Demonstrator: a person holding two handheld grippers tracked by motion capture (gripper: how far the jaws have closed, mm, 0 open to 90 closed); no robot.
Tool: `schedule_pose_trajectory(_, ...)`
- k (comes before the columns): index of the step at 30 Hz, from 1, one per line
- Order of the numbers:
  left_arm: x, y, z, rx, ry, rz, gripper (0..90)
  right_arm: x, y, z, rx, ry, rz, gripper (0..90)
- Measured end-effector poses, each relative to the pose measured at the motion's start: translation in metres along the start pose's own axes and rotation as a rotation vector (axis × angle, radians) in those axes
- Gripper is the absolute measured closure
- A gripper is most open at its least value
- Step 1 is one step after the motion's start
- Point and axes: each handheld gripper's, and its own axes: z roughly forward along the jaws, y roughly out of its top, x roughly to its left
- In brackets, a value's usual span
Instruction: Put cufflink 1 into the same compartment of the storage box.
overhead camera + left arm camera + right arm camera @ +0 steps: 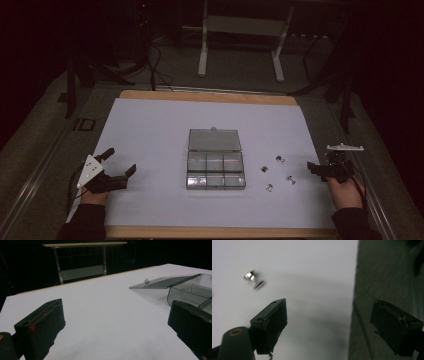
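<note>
Now, starting at the left, the left tool (116, 162) sits low at about 8 o'clock on the white tabletop (150, 130). Its two black jaws are wide apart and hold nothing. In the left gripper view the jaws frame bare white tabletop (105, 315), and the clear box (190, 290) shows at about 2 o'clock, well apart from them.

Next, in the middle of the tabletop lies the clear box (215, 172). It has six little square parts. Its lid (214, 140) is flipped open and lies flat at the 12 o'clock side.

Then, to the right of the box, at about 4 o'clock on the tabletop, lie four small shiny metal bits (280, 159), spread out and not touching each other. They are too small to tell what they are.

Last, the right tool (314, 167) is at the right edge of the tabletop, near the metal bits but not touching them. In the right gripper view its jaws are wide apart and empty. One jaw is over the white tabletop and the other is over the grey floor (387, 277). One metal bit (254, 280) lies at about 10 o'clock from the jaws.
</note>
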Motion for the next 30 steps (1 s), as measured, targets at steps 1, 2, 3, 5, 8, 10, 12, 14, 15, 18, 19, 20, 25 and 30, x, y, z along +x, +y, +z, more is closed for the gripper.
schedule_pose_trajectory(1,0.000,0.000,0.000,0.000,0.000,0.000,1.6,0.000,0.000,0.000,0.000,0.000,0.000,14.0)
schedule_pose_trajectory(2,0.000,0.000,0.000,0.001,0.000,-0.001,1.7,0.000,0.002,0.000,0.034,0.021,0.006,13.6)
schedule_pose_trajectory(3,0.000,0.000,0.000,0.001,-0.001,-0.002,1.7,0.000,0.004,0.000,0.070,0.040,0.011,13.8)
schedule_pose_trajectory(5,0.000,0.000,0.000,0.001,-0.001,-0.003,1.7,0.003,0.008,0.000,0.163,0.045,-0.013,14.1)
schedule_pose_trajectory(8,0.000,0.000,0.000,0.001,-0.001,-0.002,1.6,0.004,0.011,-0.001,0.217,0.063,-0.029,14.1)
schedule_pose_trajectory(10,0.000,0.000,0.000,0.001,-0.001,-0.003,1.7,0.005,0.012,-0.001,0.241,0.076,-0.034,14.1)
schedule_pose_trajectory(12,0.000,0.000,0.000,0.001,-0.002,-0.004,1.6,0.009,0.016,-0.002,0.335,0.099,-0.068,13.9)
schedule_pose_trajectory(14,0.001,0.000,0.000,0.001,-0.003,-0.004,1.7,0.009,0.018,-0.001,0.379,0.099,-0.082,13.9)
schedule_pose_trajectory(15,0.001,0.000,0.000,0.001,-0.003,-0.003,1.7,0.009,0.018,-0.001,0.379,0.099,-0.082,13.9)
schedule_pose_trajectory(18,0.001,0.000,0.000,0.001,-0.004,-0.003,1.7,0.011,0.020,0.000,0.453,0.111,-0.110,13.9)
schedule_pose_trajectory(19,0.001,0.000,0.000,0.001,-0.003,-0.003,1.7,0.011,0.020,0.000,0.470,0.115,-0.119,13.9)
schedule_pose_trajectory(20,0.001,0.000,0.000,0.001,-0.003,-0.003,1.7,0.012,0.020,0.000,0.486,0.119,-0.134,13.9)
schedule_pose_trajectory(25,0.000,0.000,0.000,0.000,-0.003,-0.003,1.6,0.015,0.017,0.002,0.594,0.177,-0.175,14.1)
schedule_pose_trajectory(30,0.000,0.000,0.000,0.000,-0.003,-0.003,1.6,0.021,0.011,0.005,0.709,0.218,-0.250,14.9)
